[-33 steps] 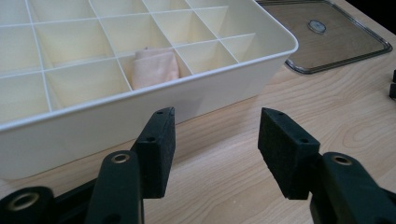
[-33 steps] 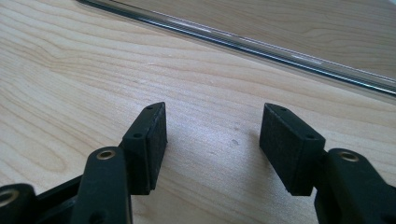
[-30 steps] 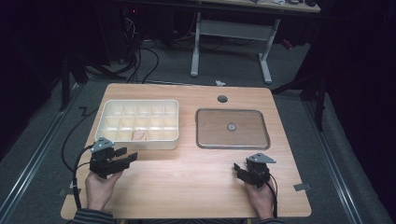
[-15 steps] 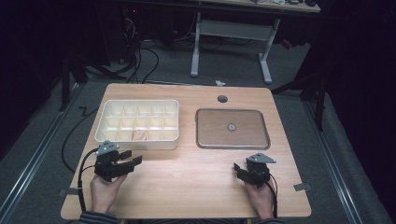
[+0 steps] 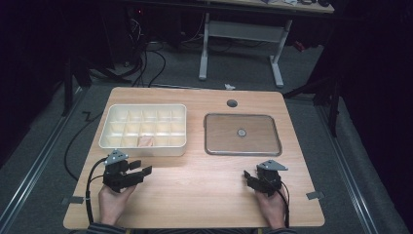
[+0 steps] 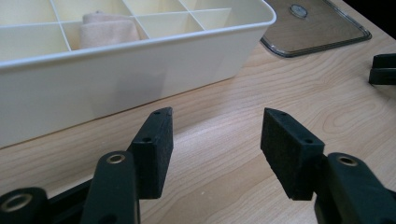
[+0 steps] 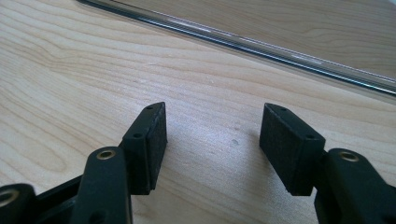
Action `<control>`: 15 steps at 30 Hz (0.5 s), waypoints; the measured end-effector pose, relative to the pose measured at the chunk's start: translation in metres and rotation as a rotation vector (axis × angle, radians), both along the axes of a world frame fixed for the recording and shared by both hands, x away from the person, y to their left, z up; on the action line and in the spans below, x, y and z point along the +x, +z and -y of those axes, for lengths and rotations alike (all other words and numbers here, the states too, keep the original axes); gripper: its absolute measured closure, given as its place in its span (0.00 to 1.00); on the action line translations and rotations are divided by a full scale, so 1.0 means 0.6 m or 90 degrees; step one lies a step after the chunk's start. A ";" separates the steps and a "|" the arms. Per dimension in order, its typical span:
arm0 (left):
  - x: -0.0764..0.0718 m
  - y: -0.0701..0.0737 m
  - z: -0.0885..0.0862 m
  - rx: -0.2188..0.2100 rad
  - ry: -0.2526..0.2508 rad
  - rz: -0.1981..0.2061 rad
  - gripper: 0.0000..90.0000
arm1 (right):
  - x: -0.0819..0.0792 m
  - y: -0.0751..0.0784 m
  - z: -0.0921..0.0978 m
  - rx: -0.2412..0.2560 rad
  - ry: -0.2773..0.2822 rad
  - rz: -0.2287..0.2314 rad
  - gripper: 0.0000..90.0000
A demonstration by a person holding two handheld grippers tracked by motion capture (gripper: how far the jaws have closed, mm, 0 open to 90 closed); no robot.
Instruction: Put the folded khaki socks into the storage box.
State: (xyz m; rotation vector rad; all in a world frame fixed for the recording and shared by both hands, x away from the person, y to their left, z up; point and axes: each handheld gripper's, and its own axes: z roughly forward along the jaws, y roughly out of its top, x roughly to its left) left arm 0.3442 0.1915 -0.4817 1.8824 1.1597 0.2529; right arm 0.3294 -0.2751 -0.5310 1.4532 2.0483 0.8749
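Observation:
A cream box [image 5: 142, 127] with several compartments stands at the table's left half. A folded pink cloth [image 5: 146, 141] lies in one of its front compartments. Just in front of the box, my left gripper [image 5: 141, 167] is open and empty, jaws pointing right. In the left gripper view the left gripper [image 6: 215, 135] hovers over bare wood beside the box wall [image 6: 140, 60], with the cloth [image 6: 107, 30] beyond. My right gripper [image 5: 249, 177] is open and empty near the front right. In the right gripper view the right gripper [image 7: 212, 135] faces the lid's edge [image 7: 261, 44].
A clear flat lid [image 5: 242, 134] with a small round knob [image 5: 241, 132] lies right of the box. A cable hole [image 5: 232, 103] sits near the table's far edge. The lid [image 6: 317, 28] and my other gripper [image 6: 383, 69] appear in the left gripper view. Bare wood separates my two hands.
My left gripper has drifted slightly toward the table's near edge and to the right. The right gripper has stayed put.

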 end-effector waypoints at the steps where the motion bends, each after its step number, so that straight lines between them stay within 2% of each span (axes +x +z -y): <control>1: 0.000 -0.001 0.001 -0.002 0.001 0.000 0.49 | 0.000 0.000 0.000 0.000 0.000 0.000 0.46; 15: -0.001 -0.019 0.015 0.002 -0.004 -0.012 0.49 | 0.000 0.000 0.000 0.000 0.000 0.000 0.46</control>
